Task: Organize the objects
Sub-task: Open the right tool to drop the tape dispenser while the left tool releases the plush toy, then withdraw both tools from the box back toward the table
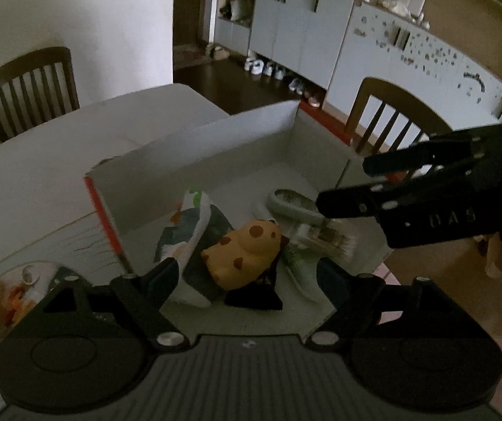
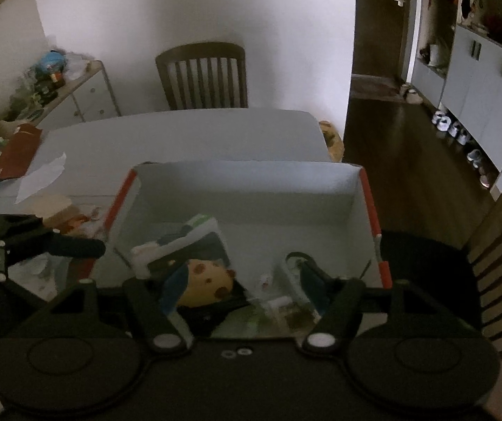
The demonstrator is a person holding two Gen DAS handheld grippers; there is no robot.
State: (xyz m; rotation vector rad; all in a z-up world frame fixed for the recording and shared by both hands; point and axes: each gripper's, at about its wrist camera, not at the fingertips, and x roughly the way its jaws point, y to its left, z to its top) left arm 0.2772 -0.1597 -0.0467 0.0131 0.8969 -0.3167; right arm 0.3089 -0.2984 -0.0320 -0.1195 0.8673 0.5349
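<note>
A white cardboard box (image 1: 251, 140) with red edges stands on the table; it also shows in the right wrist view (image 2: 251, 189). Inside lie a yellow spotted giraffe toy (image 1: 247, 252) (image 2: 205, 284), folded patterned cloths (image 1: 187, 224), a grey handled brush (image 1: 294, 205) and a clear packet (image 1: 324, 235). My left gripper (image 1: 247, 273) is open and empty over the box's near side, above the toy. My right gripper (image 2: 240, 280) is open and empty above the box's contents; it enters the left wrist view from the right (image 1: 345, 184).
More small items (image 1: 12, 291) lie on the table left of the box. Papers and a brown folder (image 2: 15, 158) sit at the table's far left. Wooden chairs stand behind (image 2: 203, 75) and to the right (image 1: 387, 119). Cabinets line the far wall.
</note>
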